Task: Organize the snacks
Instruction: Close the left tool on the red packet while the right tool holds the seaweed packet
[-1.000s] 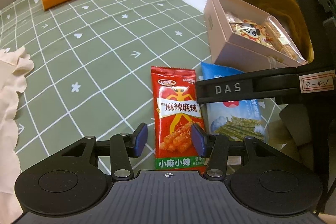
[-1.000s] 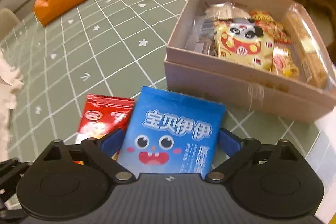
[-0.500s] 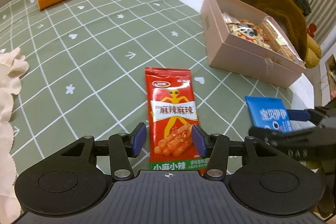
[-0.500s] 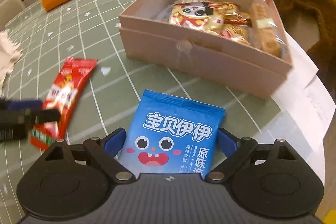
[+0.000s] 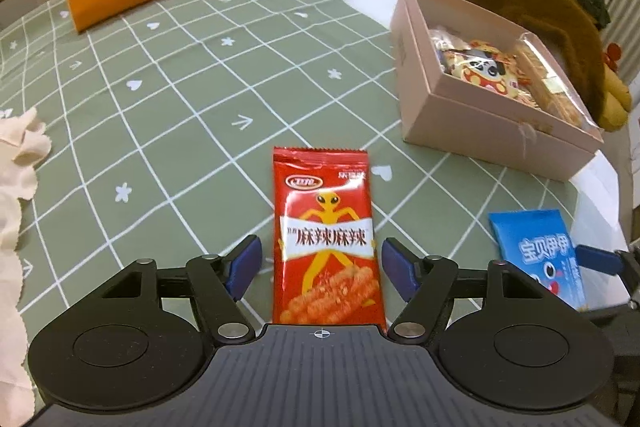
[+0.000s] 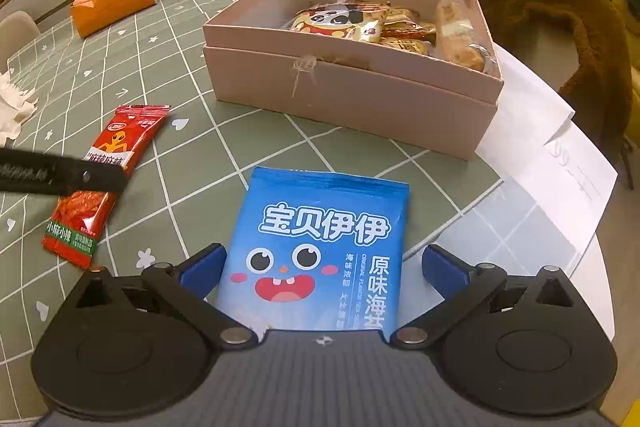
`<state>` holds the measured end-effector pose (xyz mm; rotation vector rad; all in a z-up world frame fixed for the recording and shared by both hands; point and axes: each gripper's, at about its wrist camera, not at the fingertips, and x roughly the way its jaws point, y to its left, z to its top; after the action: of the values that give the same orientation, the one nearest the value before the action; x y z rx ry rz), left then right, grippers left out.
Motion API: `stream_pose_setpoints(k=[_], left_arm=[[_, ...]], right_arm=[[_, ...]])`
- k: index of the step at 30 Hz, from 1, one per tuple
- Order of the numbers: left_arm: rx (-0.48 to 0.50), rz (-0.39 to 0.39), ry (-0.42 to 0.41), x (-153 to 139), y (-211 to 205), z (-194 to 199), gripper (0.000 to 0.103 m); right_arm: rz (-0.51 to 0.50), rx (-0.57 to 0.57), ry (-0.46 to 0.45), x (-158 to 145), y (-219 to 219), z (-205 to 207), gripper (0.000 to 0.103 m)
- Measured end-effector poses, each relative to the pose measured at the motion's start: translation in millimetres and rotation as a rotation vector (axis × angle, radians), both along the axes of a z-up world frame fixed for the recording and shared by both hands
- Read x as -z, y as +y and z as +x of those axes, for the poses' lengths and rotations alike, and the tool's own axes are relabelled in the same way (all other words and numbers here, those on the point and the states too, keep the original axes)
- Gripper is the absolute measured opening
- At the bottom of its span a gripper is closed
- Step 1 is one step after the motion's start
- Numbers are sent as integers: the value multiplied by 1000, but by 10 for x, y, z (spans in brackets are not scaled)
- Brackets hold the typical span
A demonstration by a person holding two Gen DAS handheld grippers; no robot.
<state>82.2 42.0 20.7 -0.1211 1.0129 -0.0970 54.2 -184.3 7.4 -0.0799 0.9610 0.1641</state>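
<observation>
On the green checked tablecloth (image 5: 168, 115) your left gripper (image 5: 320, 269) is spread around the red packet (image 5: 326, 239), not gripping it; your right gripper (image 6: 324, 267) is likewise spread around the blue packet (image 6: 320, 247). Both packets lie before the pink box (image 6: 352, 95), probably their destination.

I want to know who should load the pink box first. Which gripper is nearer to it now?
Right. The right gripper, around the blue packet, faces the pink box just ahead. The left gripper, around the red packet, sits farther back, the box ahead to its right.
</observation>
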Motion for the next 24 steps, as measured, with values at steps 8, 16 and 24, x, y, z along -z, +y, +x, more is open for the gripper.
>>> stream_pose_setpoints(k=[8, 16, 24], left_arm=[[10, 31, -10, 9, -45, -27, 68], [15, 58, -1, -6, -69, -68, 60], [35, -20, 42, -33, -7, -210, 59]], right_arm=[[4, -5, -23, 5, -12, -60, 103], [6, 4, -41, 20, 2, -134, 103], [5, -38, 7, -16, 51, -228, 103]])
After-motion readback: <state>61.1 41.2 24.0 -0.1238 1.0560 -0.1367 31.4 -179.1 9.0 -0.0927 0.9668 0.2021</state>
